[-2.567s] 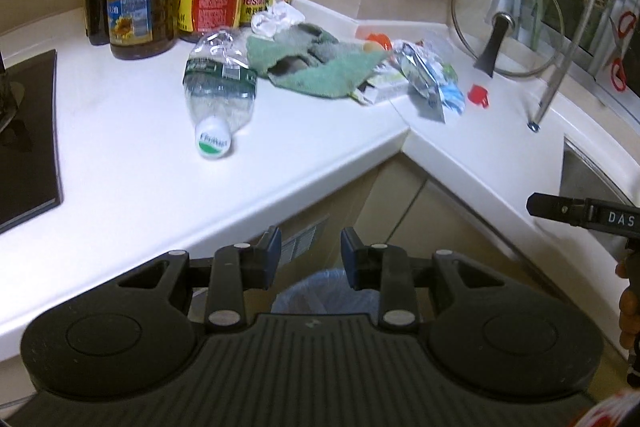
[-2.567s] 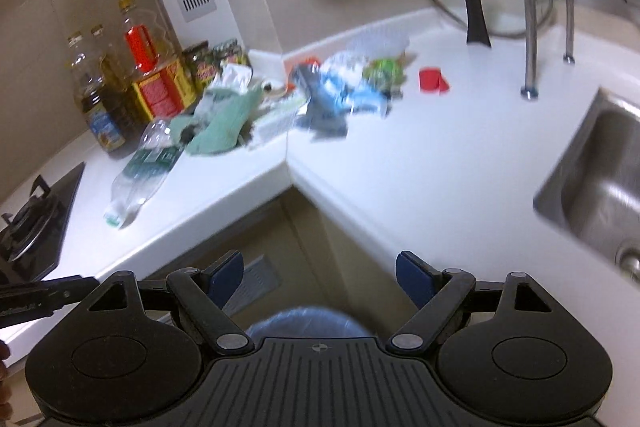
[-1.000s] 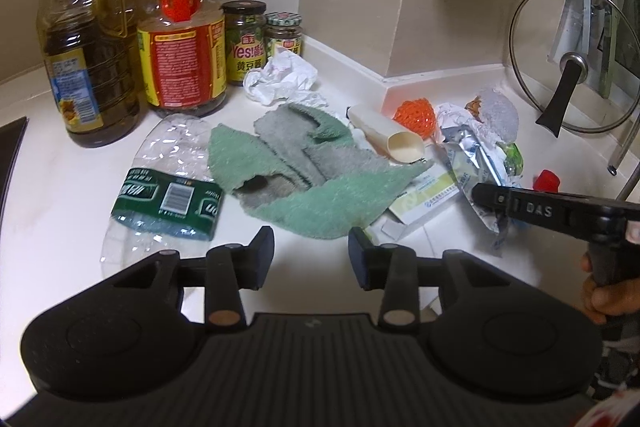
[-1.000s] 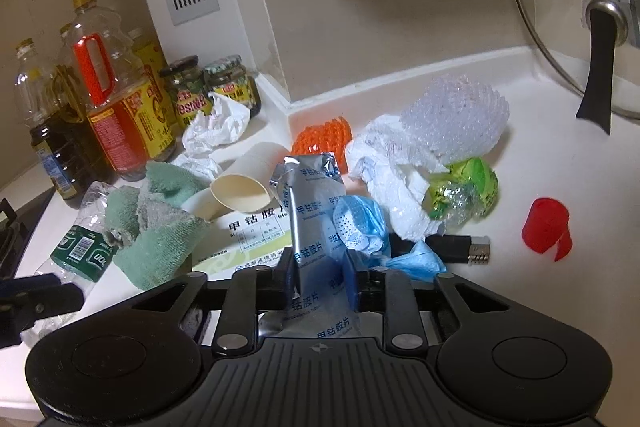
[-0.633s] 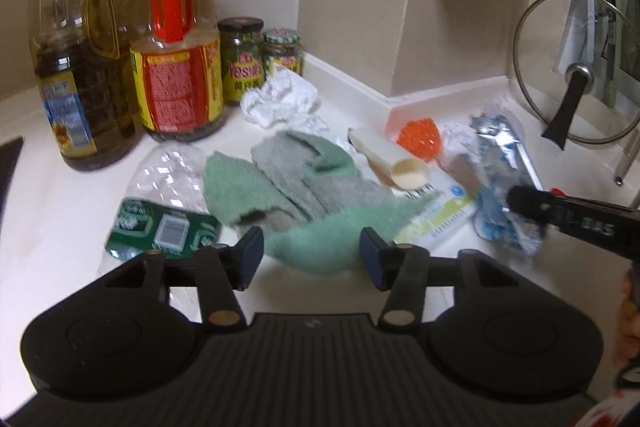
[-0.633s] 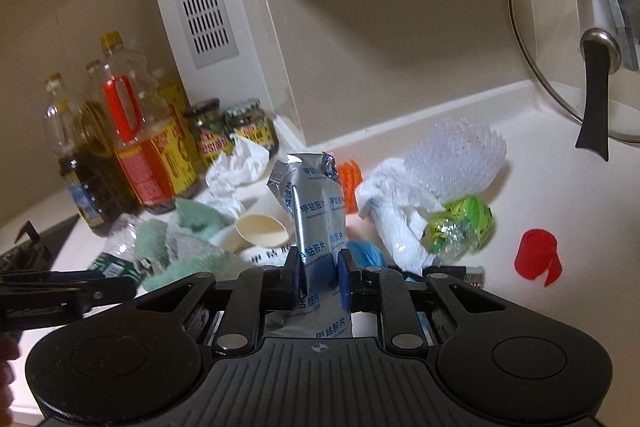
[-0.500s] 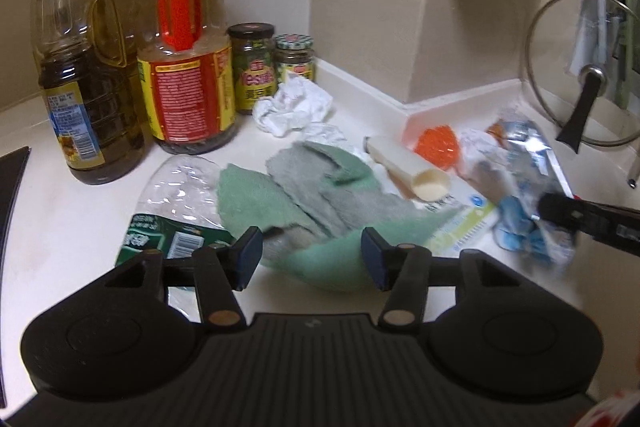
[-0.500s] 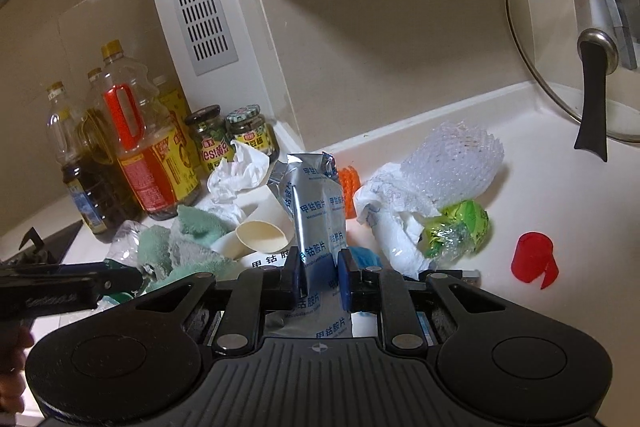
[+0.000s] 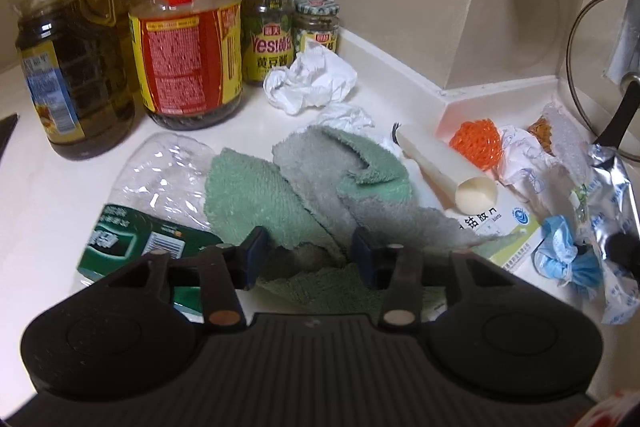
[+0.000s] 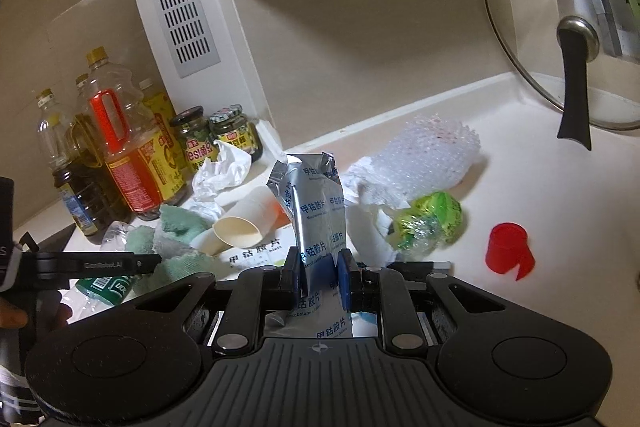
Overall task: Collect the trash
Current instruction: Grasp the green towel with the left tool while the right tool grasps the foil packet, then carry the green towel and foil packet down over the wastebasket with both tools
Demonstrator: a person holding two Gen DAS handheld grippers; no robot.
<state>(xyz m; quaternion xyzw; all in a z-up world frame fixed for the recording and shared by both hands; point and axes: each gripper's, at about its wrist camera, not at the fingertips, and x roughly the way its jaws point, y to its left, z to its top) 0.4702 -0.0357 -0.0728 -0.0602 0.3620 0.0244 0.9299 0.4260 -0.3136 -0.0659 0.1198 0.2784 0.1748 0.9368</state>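
White kitchen countertop (image 9: 72, 187) meeting a beige tiled corner, strewn with trash. Right gripper (image 10: 319, 277): jaws drawn narrow and clamped on a silver foil pouch (image 10: 316, 203) printed in blue, which stands upright between the blue pads with its torn top uppermost. Left gripper (image 9: 306, 255): jaws part-way apart and just closing in, over a green-and-grey cloth (image 9: 304, 195); a fold of the cloth lies between the pads, and whether they press on it cannot be told.

Around the left gripper: a crushed clear plastic bottle (image 9: 152, 211) with a green label lies on its side, touching the cloth's left edge. Just right of the cloth lie a cream paper cup (image 9: 444, 167) on its side, mouth toward the camera, and a flat white medicine box (image 9: 508, 235). Beyond these sit an orange mesh ball (image 9: 476, 143), crumpled white paper (image 9: 312, 83) and a blue crumpled wad (image 9: 564, 255).

Around the right gripper: a clear bubble-wrap bundle (image 10: 428, 155) and a green wrapper (image 10: 432, 219) lie close behind the pouch; a red plastic cap (image 10: 508, 245) sits apart to the right.

Background: oil bottles (image 9: 184, 27) and two sauce jars (image 9: 272, 31) stand against the wall; a glass pot lid (image 10: 560, 27) leans upright at the right.
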